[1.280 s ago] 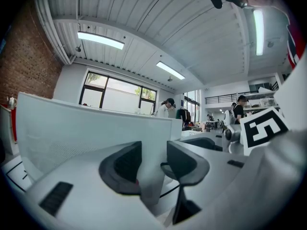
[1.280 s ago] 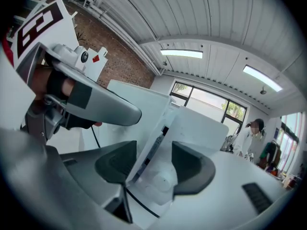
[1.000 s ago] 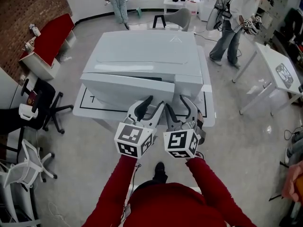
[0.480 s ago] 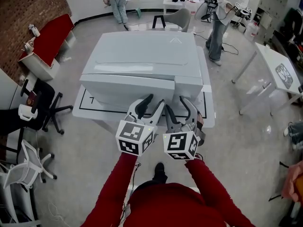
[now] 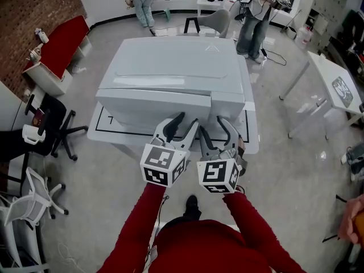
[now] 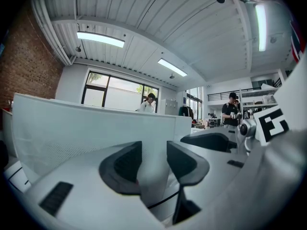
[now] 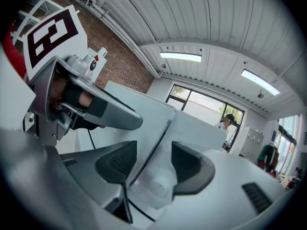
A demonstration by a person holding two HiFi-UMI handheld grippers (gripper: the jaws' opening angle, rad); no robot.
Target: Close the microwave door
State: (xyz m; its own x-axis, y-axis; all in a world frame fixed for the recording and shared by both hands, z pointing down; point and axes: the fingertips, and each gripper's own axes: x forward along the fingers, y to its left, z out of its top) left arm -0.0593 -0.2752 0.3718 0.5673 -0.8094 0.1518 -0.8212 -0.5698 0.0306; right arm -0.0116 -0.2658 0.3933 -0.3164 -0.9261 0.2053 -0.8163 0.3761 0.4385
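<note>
A large white microwave [image 5: 173, 67] stands on a white table [image 5: 251, 136] in the head view. Its door [image 5: 152, 109] faces me and looks flush with the control panel [image 5: 227, 108] to its right. My left gripper [image 5: 189, 121] and right gripper [image 5: 210, 124] hover side by side just in front of the door's right end, both open and empty. In the left gripper view the open left gripper [image 6: 153, 160] points at the white door [image 6: 86, 128]. In the right gripper view the open right gripper [image 7: 154, 164] faces the seam between door and panel [image 7: 164, 127], apart from it.
A black office chair [image 5: 56, 131] and a white chair [image 5: 35, 197] stand on the left. A white side table [image 5: 335, 87] is at the right. People stand at the back of the room [image 5: 253, 13]. A red bench [image 5: 60, 47] lines the brick wall.
Both grippers stay almost still in front of the door. The person at the back right has walked left along the far end of the microwave.
</note>
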